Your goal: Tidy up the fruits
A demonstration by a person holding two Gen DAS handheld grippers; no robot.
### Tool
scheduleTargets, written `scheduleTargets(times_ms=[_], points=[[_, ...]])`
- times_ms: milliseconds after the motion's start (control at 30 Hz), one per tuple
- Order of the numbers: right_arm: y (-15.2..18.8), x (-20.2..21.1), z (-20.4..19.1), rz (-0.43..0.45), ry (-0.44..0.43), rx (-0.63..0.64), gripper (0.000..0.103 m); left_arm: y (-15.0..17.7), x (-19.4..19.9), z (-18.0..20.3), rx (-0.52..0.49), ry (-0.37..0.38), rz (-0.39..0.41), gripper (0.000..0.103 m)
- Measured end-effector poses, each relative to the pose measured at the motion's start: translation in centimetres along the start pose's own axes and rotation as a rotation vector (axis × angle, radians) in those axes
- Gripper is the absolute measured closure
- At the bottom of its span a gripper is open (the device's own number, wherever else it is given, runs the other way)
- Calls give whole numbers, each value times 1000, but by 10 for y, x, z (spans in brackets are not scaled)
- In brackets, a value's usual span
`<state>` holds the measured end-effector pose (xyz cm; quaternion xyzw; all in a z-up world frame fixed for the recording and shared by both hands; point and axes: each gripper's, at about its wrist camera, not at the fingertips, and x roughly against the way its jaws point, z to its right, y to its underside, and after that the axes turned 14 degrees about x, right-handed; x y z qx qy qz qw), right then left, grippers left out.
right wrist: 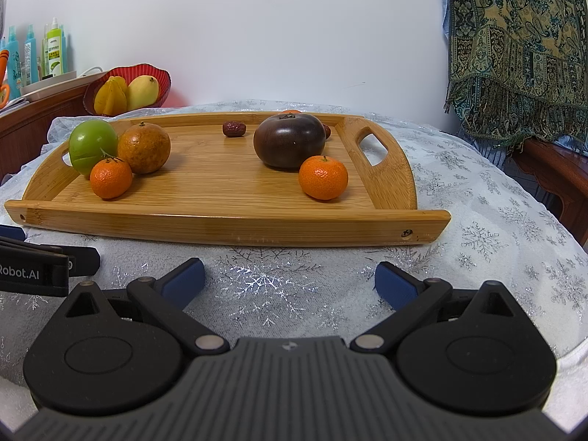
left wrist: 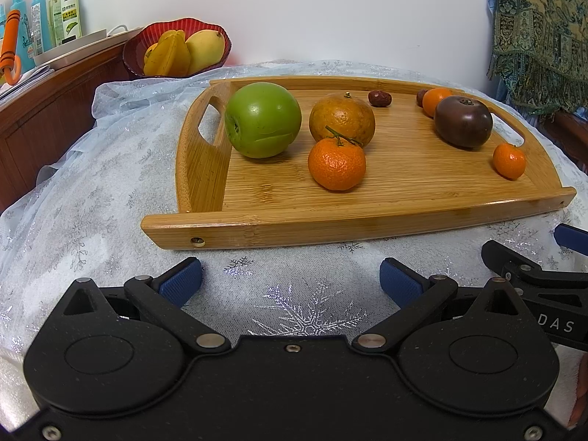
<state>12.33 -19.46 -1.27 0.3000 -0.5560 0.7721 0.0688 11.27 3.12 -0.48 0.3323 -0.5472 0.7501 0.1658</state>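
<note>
Both grippers are hovering low over the snowflake cloth (left wrist: 110,191), just short of the tray's near rim; the left gripper (left wrist: 290,279) is holding its blue pads spread wide with nothing between them; the right gripper (right wrist: 289,275) is doing the same, jaws apart and empty, and its tip is showing at the right edge of the left view.

The bamboo tray (right wrist: 228,226) is lying flat on the cloth, carrying all the loose fruit; a green apple (left wrist: 262,120) is sitting at the left end by the handle slot, with a brownish orange (left wrist: 341,119) just beside it; a mandarin (left wrist: 336,163) with a stem is resting in front of that orange, seemingly touching it; a dark tomato (right wrist: 289,140) is sitting toward the right end, with a second mandarin (right wrist: 323,177) just in front of it; a third mandarin (left wrist: 435,101) is peeking out behind the tomato, a dark date partly hidden beside it; another date (left wrist: 380,98) is lying alone near the far rim.

A red bowl (right wrist: 161,77) is standing behind the tray's left end, holding a mango (right wrist: 143,92) and starfruit (right wrist: 110,95).
</note>
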Motion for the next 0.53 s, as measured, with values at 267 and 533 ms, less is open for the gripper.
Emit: scheduleTargets(times_ms=[267, 533], points=[[0, 0, 0, 0, 0, 0, 0, 1, 0, 0, 0, 0, 1, 0], [-1, 0, 1, 1, -4, -3, 0, 1, 0, 0, 0, 0, 1, 0]])
